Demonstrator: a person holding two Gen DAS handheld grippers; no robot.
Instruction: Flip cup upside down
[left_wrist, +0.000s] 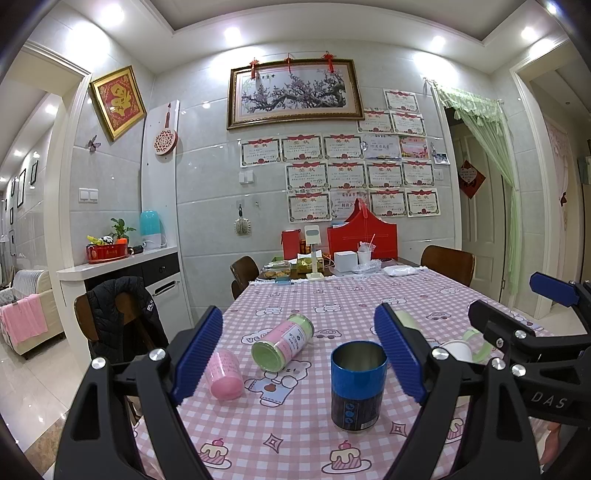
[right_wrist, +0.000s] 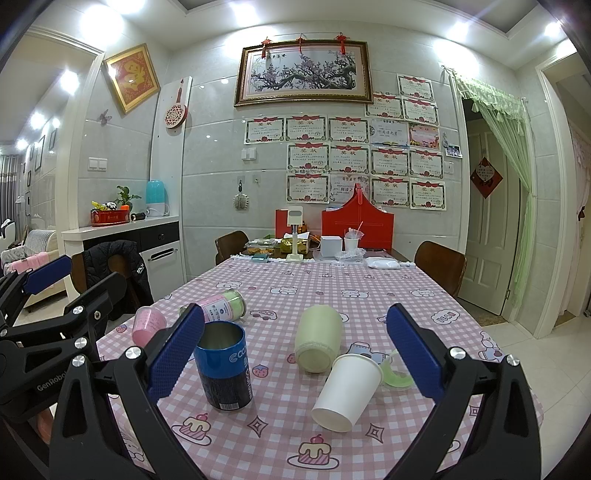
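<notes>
Upright on the pink checked cloth of the desk (left_wrist: 295, 302): blue cup (left_wrist: 356, 386), mouth up, metal inside showing, dark band around the lower half. Seen from the left wrist, standing between the two blue-padded fingers (left_wrist: 197, 354) of the left gripper (left_wrist: 299, 360), nearer the right-hand pad and apart from both. Spread wide, those fingers, gripping nothing.

From the right wrist, the same blue cup (right_wrist: 222, 363) just beside the left-hand pad of the right gripper (right_wrist: 295, 356), partly overlapped by that pad in the picture; contact impossible to judge. Likewise splayed wide and holding nothing, the right gripper's fingers (right_wrist: 415, 352).

Between the right gripper's pads, lying on its side with base toward the camera: white paper cup (right_wrist: 347, 391). Just behind it, also on its side, a pale green cup (right_wrist: 317, 338); touching the paper cup's far right edge, a small translucent green piece (right_wrist: 397, 374).

Farther left across the cloth, a pink-and-green canister (left_wrist: 282, 341) toppled on its side, green end toward the left wrist camera, and a pink cup (left_wrist: 223, 374) tipped over near the left-hand pad.

At the right edge of the left wrist view, the black frame and blue pad of the right gripper (left_wrist: 517, 314).

At the far end of the desk, a red box (left_wrist: 362, 234) among assorted clutter below a wall of framed certificates.
</notes>
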